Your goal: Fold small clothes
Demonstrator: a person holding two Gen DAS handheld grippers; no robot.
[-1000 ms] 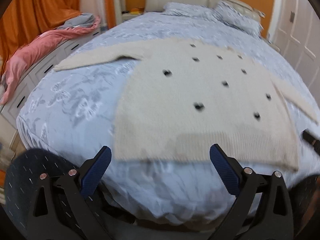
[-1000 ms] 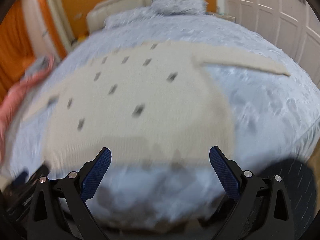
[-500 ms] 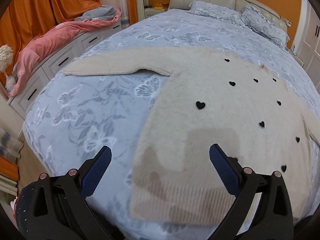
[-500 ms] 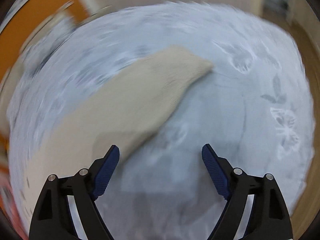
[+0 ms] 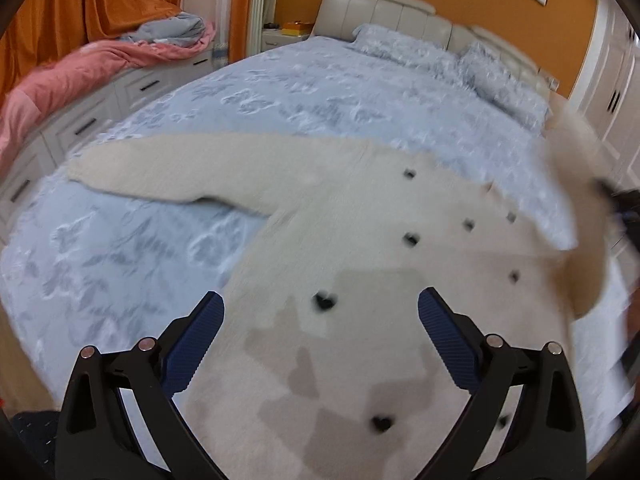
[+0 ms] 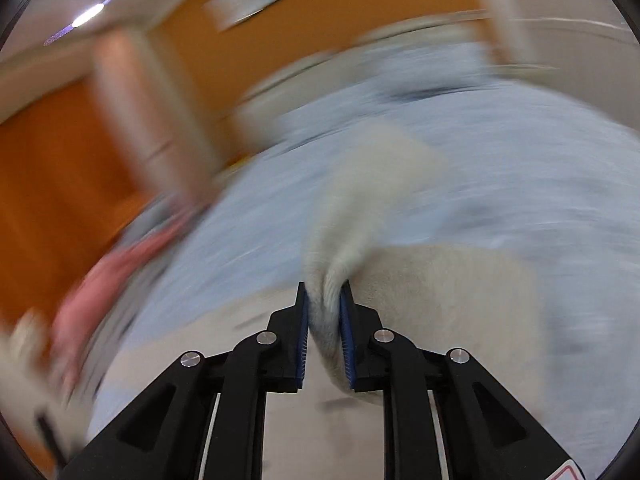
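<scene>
Left wrist view puts your left gripper (image 5: 320, 328) above the body of the cream sweater (image 5: 360, 248), its 2 blue-padded fingers (image 5: 196, 344) spread wide with nothing between them. The sweater lies flat on the pale blue bedspread (image 5: 132, 248), small dark hearts scattered over its front. 1 sleeve (image 5: 168, 172) stretches out flat toward the left side of the bed, near the white drawer unit (image 5: 84, 120) where a pink blanket (image 5: 72, 68) is heaped. At the right edge of this view the other sleeve is lifted off the bed and blurred, beside a dark shape that is too smeared to identify. 2 pillows (image 5: 452, 60) sit at the padded headboard (image 5: 384, 12), against an orange wall.

Right wrist view is heavily motion-blurred, but your right gripper (image 6: 325, 312) is clear enough: its jaws are closing and already stand narrow, with a bunched fold of cream sleeve (image 6: 360, 216) squeezed between the 2 blue pads (image 6: 347, 332). The fabric rises out of the jaws and trails away over the bedspread (image 6: 520, 160). More of the sweater lies below and to the right of the fingers.
</scene>
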